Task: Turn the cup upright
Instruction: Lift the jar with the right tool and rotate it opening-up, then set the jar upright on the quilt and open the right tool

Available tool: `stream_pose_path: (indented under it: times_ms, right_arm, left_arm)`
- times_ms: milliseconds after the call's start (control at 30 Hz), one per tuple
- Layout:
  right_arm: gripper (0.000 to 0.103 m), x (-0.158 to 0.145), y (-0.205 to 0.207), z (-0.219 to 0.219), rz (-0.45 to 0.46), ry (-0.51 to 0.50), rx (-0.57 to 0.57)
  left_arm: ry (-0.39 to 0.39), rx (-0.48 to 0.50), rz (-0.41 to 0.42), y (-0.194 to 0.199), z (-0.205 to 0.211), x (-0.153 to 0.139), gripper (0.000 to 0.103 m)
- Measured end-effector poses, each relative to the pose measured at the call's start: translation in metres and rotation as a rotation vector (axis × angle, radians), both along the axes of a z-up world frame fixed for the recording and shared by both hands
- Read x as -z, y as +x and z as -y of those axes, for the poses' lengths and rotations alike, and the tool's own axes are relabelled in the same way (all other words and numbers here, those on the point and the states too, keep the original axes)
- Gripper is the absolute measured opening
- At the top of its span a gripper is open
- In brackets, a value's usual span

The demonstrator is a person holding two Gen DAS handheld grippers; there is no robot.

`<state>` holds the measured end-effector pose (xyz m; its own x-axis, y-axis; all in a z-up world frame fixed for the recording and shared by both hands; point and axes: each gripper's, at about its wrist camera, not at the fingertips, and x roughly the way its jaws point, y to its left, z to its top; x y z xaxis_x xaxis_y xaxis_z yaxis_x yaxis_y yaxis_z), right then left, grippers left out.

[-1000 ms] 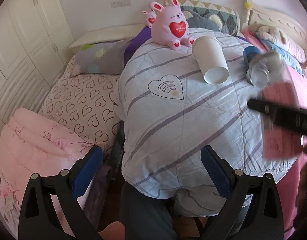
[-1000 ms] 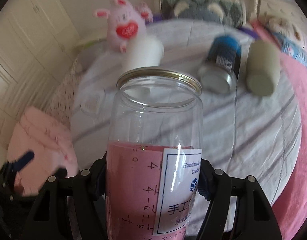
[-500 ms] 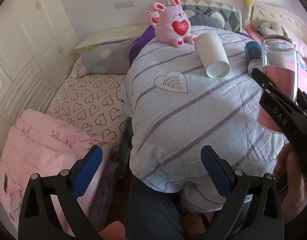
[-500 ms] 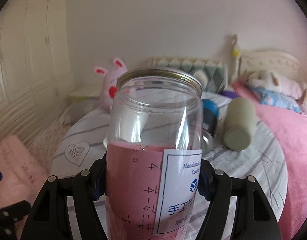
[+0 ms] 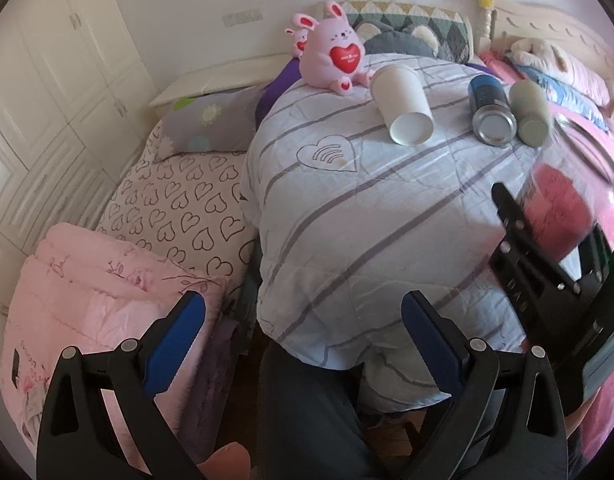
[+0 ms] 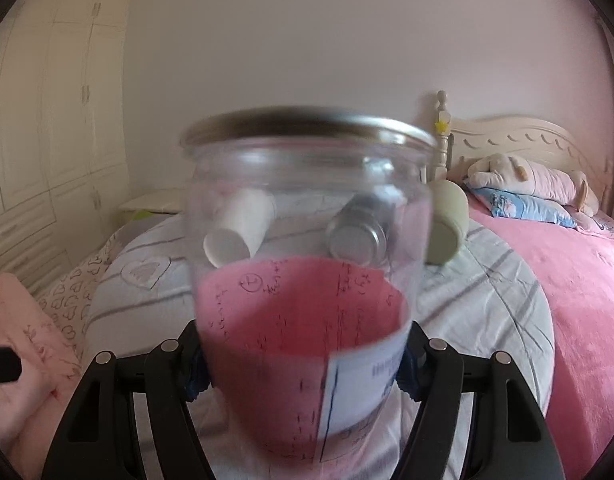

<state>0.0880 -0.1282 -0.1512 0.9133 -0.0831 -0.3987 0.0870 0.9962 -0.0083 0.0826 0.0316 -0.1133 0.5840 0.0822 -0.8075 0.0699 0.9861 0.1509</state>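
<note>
The right tool is clamped on a clear jar with a pink paper label, its metal-rimmed mouth up, held over the striped quilt at about 4 o'clock from the heart patch. The jar looks smeared in both views, so I judge it is mid-motion. The left tool hangs idle at the foot of the bed, its blue pads wide apart with nothing between them.

The risk I see is the landing. The quilt is soft and humped, so a tall jar set down on a slope could topple once released, or roll toward the pink blanket at 3 o'clock. Letting go before the base sits flat would cause that. A tip could also knock the blue can and the green cup, both lying on their sides at 12 o'clock from the jar. The white paper cup lies on its side farther left, near the pink bunny.

Compared with half a second ago, the jar sits lower and more blurred in the left view, and it fills more of the right view, with the label turned.
</note>
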Motion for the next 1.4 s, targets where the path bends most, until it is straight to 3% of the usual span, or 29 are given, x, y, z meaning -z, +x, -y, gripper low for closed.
stream_pose_path:
  times_ms: [300,367,967,1267,1400]
  right_arm:
    - [0.072,-0.001,-0.012,0.0,0.016,-0.007,0.002]
    - [0.08,-0.001,-0.013,0.0,0.02,-0.01,0.001]
    - [0.08,-0.019,-0.046,-0.001,0.062,-0.044,-0.022]
    - [0.081,-0.078,-0.092,0.016,0.121,-0.011,-0.028]
    - [0.081,-0.117,-0.129,0.024,0.197,0.012,-0.026]
  left_arm:
    - [0.009,0.009,0.035,-0.024,0.008,-0.013,0.1]
    - [0.01,0.004,0.042,-0.028,0.007,-0.016,0.1]
    - [0.0,-0.009,0.122,-0.059,0.015,-0.043,0.1]
    - [-0.041,-0.009,0.19,-0.069,0.02,-0.061,0.1]
    - [-0.088,-0.009,0.239,-0.074,0.019,-0.071,0.1]
